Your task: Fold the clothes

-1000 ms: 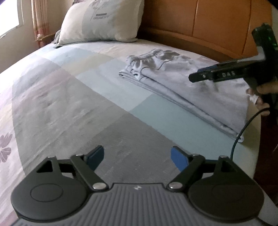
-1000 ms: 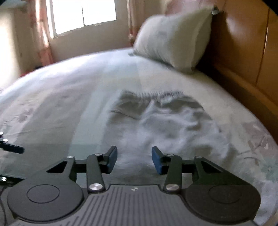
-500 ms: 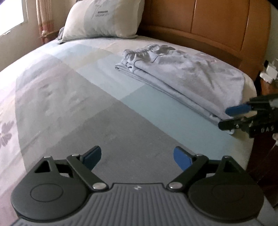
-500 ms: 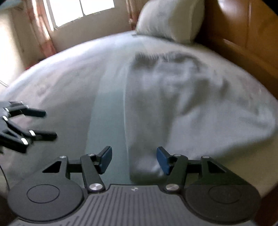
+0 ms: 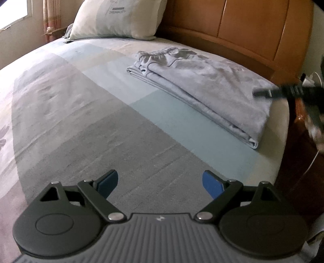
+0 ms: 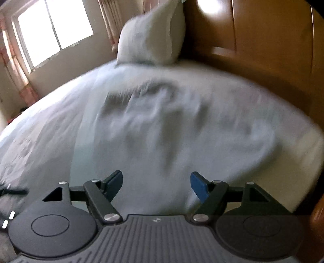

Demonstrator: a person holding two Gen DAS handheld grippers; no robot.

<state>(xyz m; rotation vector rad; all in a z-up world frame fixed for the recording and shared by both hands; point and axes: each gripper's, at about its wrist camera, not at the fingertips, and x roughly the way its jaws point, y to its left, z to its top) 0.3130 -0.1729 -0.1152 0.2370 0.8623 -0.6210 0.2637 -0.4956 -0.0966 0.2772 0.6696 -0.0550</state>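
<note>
Bed (image 5: 85, 113): one, patchwork cover, wooden headboard (image 5: 251, 26) behind; it bears everything else.
Pillow (image 5: 119, 18): one, propped at the head end, well apart from the clothing.
Garment (image 5: 202, 89): one grey pair of trousers, already doubled lengthwise, lying near the bed's right edge; waistband toward the headboard, hem end toward the viewer.
Long axis: runs diagonally from the headboard side down to the near right corner.
Right gripper (image 6: 156, 183): jaws have just been opening, nothing between them; hem end lies straight ahead and just below. It is the nearer hand.
Left gripper (image 5: 160, 182): jaws spread wide, empty, over bare cover; garment lies ahead and to its right, well apart.
Grippers: two.
Likely next: right takes the hem.
</note>
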